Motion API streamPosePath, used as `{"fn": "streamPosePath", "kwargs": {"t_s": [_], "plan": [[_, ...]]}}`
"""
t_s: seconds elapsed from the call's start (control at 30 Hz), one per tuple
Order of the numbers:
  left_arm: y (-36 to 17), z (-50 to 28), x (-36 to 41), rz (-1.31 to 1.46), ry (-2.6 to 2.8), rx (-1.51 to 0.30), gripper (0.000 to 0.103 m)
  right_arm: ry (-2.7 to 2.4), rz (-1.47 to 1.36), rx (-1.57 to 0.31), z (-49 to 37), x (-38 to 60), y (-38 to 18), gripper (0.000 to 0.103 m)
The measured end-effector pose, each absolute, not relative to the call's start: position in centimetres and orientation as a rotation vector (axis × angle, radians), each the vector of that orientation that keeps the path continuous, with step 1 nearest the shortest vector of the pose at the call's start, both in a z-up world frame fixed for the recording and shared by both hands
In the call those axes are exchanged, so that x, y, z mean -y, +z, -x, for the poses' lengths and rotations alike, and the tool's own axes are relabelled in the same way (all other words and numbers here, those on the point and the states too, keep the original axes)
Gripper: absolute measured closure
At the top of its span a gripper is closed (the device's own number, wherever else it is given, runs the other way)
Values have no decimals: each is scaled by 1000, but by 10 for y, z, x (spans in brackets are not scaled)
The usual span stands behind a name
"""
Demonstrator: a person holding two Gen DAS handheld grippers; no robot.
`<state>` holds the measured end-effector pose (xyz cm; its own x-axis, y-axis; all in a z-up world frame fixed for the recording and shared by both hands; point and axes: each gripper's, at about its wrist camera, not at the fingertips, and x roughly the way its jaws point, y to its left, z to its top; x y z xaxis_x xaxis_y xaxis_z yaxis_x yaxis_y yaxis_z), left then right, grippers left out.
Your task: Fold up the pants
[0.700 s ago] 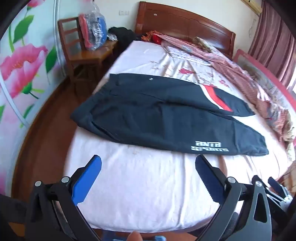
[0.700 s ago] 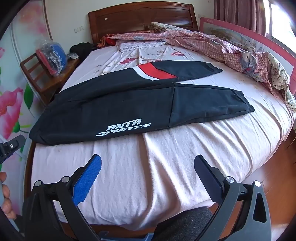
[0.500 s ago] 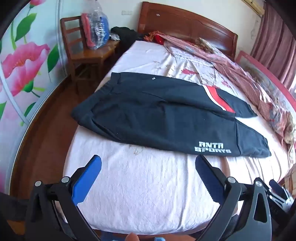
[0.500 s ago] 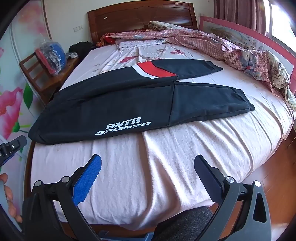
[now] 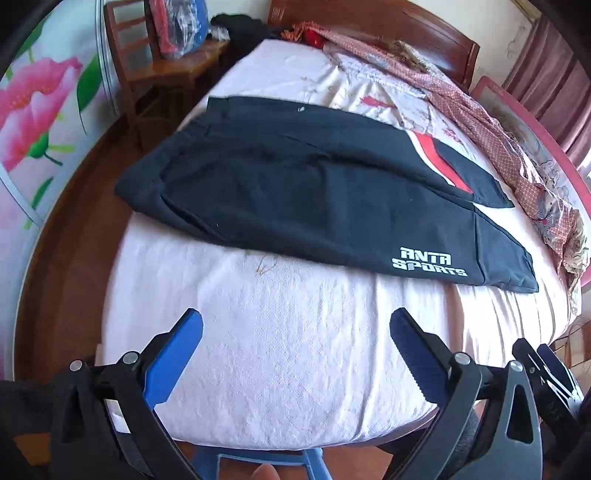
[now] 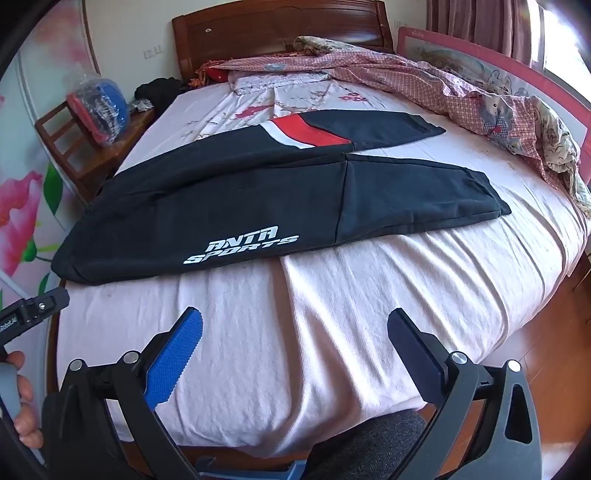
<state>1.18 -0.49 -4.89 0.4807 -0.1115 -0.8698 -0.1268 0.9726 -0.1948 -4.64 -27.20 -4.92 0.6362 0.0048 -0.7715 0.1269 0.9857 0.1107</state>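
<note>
Black pants [image 5: 314, 195] with a red and white stripe and white "ANTA SPORTS" lettering lie flat across the bed, waist at the left, leg ends at the right. They also show in the right wrist view [image 6: 280, 195]. My left gripper [image 5: 295, 325] is open and empty, above the sheet short of the pants' near edge. My right gripper [image 6: 295, 323] is open and empty, also short of the near edge, more toward the leg ends. The left gripper's body shows at the left edge of the right wrist view [image 6: 33, 310].
The bed's pale pink sheet [image 5: 295, 332] lies under the pants. A crumpled checked blanket [image 6: 461, 92] lies along the far right side. A wooden chair [image 5: 159, 70] with a plastic bag stands left of the bed. The wooden headboard [image 6: 280, 29] is behind.
The left gripper has moved forward toward the pants and bed; the pants look larger and nearer in its view. The right gripper has barely moved. Both stay open.
</note>
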Motion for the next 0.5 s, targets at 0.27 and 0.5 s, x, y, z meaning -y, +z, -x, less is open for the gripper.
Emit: {"fn": "streamPosePath", "kwargs": {"t_s": [0.27, 0.5], "plan": [[-79, -46, -20, 361, 17, -1075, 2, -91, -142, -899, 35, 276, -56, 3], [-84, -58, -17, 269, 65, -1087, 2, -88, -153, -926, 22, 276, -65, 3]]}}
